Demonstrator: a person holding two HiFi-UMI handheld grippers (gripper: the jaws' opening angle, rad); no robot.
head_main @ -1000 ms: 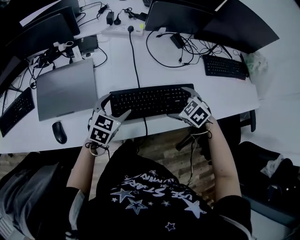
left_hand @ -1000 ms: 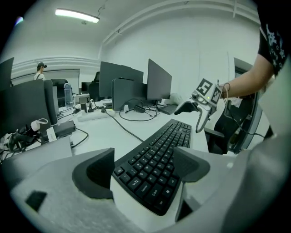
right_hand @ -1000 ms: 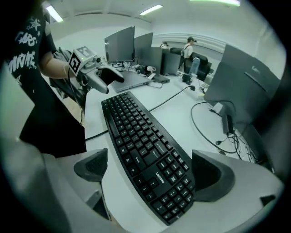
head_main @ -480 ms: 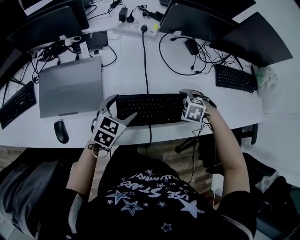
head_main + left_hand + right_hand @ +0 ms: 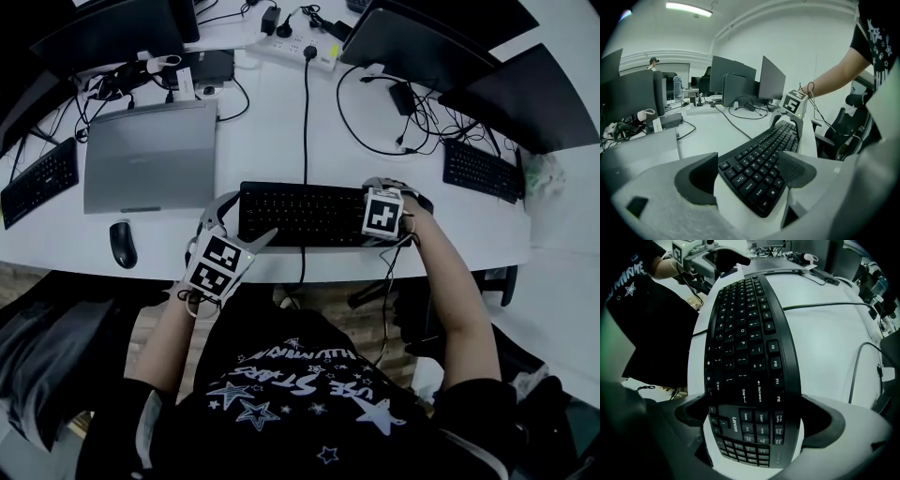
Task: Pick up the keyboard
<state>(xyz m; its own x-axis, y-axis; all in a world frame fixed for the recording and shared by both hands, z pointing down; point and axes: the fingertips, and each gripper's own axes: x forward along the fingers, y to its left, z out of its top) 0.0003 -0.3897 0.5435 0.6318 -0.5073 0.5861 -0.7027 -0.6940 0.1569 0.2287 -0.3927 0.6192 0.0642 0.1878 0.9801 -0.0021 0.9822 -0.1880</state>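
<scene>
As jaws straddle, keyboard (image 5: 300, 214) seemingly rests.

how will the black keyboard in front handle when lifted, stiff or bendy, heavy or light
Likely stiff: the keyboard is one long flat slab, so it should rise level if both ends lift together. Probably light, being thin. The cable meeting its back edge may tug.
</scene>
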